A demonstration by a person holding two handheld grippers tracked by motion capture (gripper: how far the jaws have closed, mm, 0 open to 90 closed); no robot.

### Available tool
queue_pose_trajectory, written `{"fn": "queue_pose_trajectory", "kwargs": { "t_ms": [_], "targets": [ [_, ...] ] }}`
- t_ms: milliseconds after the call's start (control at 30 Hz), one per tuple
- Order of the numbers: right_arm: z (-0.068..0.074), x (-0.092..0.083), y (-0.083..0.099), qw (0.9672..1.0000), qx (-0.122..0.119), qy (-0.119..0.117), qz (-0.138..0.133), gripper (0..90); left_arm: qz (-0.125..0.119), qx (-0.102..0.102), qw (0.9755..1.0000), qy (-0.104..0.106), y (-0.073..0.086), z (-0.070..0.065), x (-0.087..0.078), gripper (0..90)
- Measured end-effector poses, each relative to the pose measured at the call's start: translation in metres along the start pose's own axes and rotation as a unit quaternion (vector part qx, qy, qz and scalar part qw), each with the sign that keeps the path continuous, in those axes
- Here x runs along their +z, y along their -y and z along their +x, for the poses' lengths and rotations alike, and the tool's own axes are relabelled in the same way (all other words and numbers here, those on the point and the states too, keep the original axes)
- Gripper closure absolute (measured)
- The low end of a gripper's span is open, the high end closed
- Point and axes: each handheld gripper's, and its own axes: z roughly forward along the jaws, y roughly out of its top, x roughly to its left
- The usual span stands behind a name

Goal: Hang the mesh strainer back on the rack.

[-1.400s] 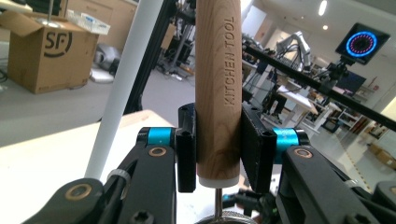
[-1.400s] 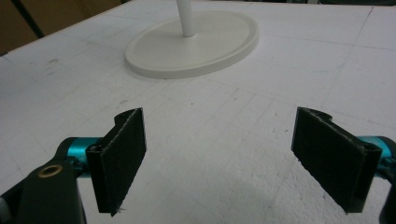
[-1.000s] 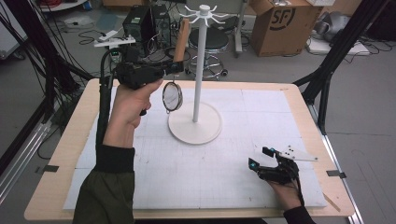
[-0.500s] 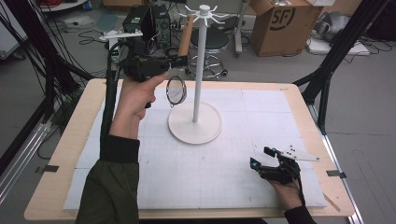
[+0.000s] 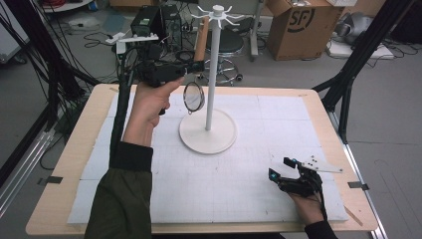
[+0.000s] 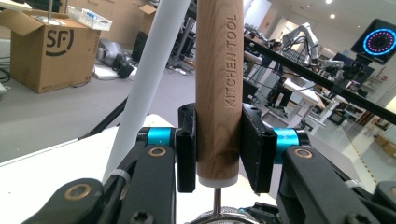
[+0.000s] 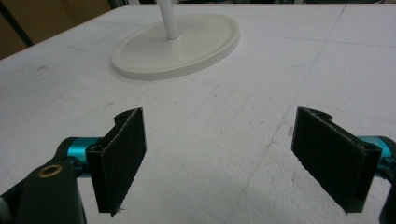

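A small strainer hangs upright from my left gripper (image 5: 197, 66), which is shut on its wooden handle (image 5: 201, 36). The round mesh head (image 5: 193, 96) dangles below the jaws, just left of the white stand's pole (image 5: 212, 74). In the left gripper view the handle (image 6: 219, 93), stamped KITCHEN TOOL, is clamped between both pads, with the pole (image 6: 148, 74) close behind on the left. The stand has a round base (image 5: 207, 133) and a ring of hooks (image 5: 218, 12) on top. My right gripper (image 5: 281, 169) rests open at the front right, jaws wide apart (image 7: 224, 163) with nothing between them, facing the base (image 7: 187, 42).
A white gridded mat (image 5: 239, 194) covers the wooden table (image 5: 64, 184). Behind the table stand a cardboard box (image 5: 298, 22), a stool (image 5: 229, 45) and dark equipment (image 5: 149, 20). Black frame struts (image 5: 348, 74) rise at the right, and cables run down the left side.
My left gripper has carried the strainer up and to the right, closer to the stand's pole. The right gripper has stayed put, open.
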Motion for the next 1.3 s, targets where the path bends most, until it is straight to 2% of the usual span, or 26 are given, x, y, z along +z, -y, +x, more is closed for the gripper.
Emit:
{"fn": "queue_pose_trajectory", "kwargs": {
  "t_ms": [133, 300, 433, 467, 567, 600, 667, 733, 800, 833, 933, 1067, 1167, 1200, 1300],
  "targets": [
    [0.000, 0.000, 0.000, 1.0000, -0.002, -0.001, -0.001, 17.1, 0.007, 0.003, 1.0000, 0.003, 0.003, 0.002, 0.004, 69.5],
    [0.000, -0.001, 0.000, 1.0000, -0.001, -0.001, -0.001, 17.1, 0.004, -0.004, 0.9999, 0.009, 0.005, 0.004, 0.008, 68.9],
    [0.000, -0.001, 0.000, 1.0000, -0.001, -0.001, -0.001, 17.1, 0.002, -0.009, 1.0000, 0.002, 0.005, 0.006, 0.010, 67.8],
    [0.000, -0.001, 0.000, 1.0000, -0.002, -0.001, -0.002, 17.1, -0.003, -0.014, 0.9999, 0.001, 0.005, 0.006, 0.010, 65.8],
    [-0.001, -0.002, 0.000, 1.0000, -0.005, -0.001, -0.004, 17.2, -0.011, -0.010, 0.9998, -0.009, 0.004, 0.007, 0.007, 56.3],
    [0.000, -0.002, 0.000, 1.0000, -0.003, -0.001, -0.003, 17.1, -0.017, -0.001, 0.9997, -0.015, 0.004, 0.006, 0.004, 52.2],
    [0.000, -0.003, 0.000, 1.0000, -0.002, 0.000, -0.003, 17.1, -0.023, 0.019, 0.9992, -0.026, 0.005, 0.005, -0.001, 50.1],
    [0.000, -0.003, 0.000, 1.0000, -0.001, -0.001, -0.002, 17.1, -0.034, 0.037, 0.9981, -0.036, 0.009, 0.004, -0.009, 42.3],
    [0.001, -0.003, 0.000, 1.0000, -0.001, -0.004, -0.002, 17.1, -0.039, 0.050, 0.9973, -0.038, 0.015, 0.006, -0.017, 40.4],
    [0.002, -0.003, 0.000, 1.0000, -0.001, -0.005, -0.003, 17.1, -0.038, 0.058, 0.9965, -0.047, 0.018, 0.007, -0.021, 38.4],
    [0.003, -0.003, -0.001, 1.0000, -0.001, -0.005, -0.005, 16.8, -0.035, 0.066, 0.9956, -0.057, 0.032, 0.008, -0.031, 32.2],
    [0.004, 0.000, -0.002, 1.0000, -0.005, -0.003, -0.004, 16.7, -0.034, 0.079, 0.9950, -0.051, 0.050, 0.008, -0.046, 25.1],
    [0.006, 0.001, -0.002, 0.9999, -0.013, -0.005, -0.006, 16.7, -0.042, 0.080, 0.9950, -0.042, 0.062, 0.008, -0.057, 25.1],
    [0.007, 0.001, -0.003, 0.9999, -0.013, -0.006, -0.004, 16.7, -0.040, 0.082, 0.9952, -0.036, 0.065, 0.008, -0.060, 26.2],
    [0.007, 0.004, -0.003, 0.9999, -0.014, -0.006, -0.001, 16.7, -0.032, 0.086, 0.9951, -0.036, 0.075, 0.008, -0.066, 25.4]
  ]
}}
